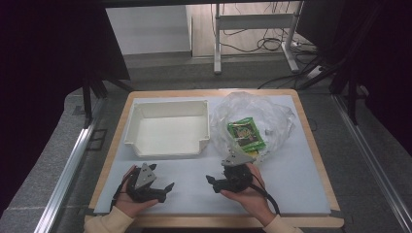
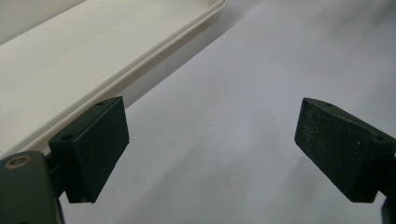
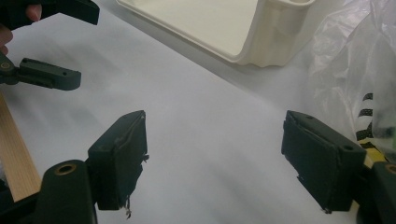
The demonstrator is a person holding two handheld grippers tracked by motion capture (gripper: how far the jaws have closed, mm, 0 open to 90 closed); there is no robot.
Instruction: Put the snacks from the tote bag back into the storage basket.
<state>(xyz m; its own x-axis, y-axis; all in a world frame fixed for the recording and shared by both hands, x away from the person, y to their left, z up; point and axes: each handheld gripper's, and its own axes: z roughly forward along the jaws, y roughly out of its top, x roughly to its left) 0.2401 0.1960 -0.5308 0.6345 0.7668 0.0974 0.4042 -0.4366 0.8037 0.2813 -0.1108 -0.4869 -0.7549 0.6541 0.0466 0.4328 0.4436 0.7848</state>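
White desk (image 1: pixel 301 179), both down low: left hand-held gripper (image 1: pixel 166 187) and right hand-held gripper (image 1: pixel 210 180) gape empty. Likely next: reach the crinkled clear plastic bag (image 1: pixel 277 114) beside the cream plastic tray (image 1: pixel 167 148).

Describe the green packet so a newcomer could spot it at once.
Start at the white bin on the table's left half. Directly to its right lies a crumpled clear plastic bag. The green packet sits inside that bag, the one brightly coloured thing on the table.
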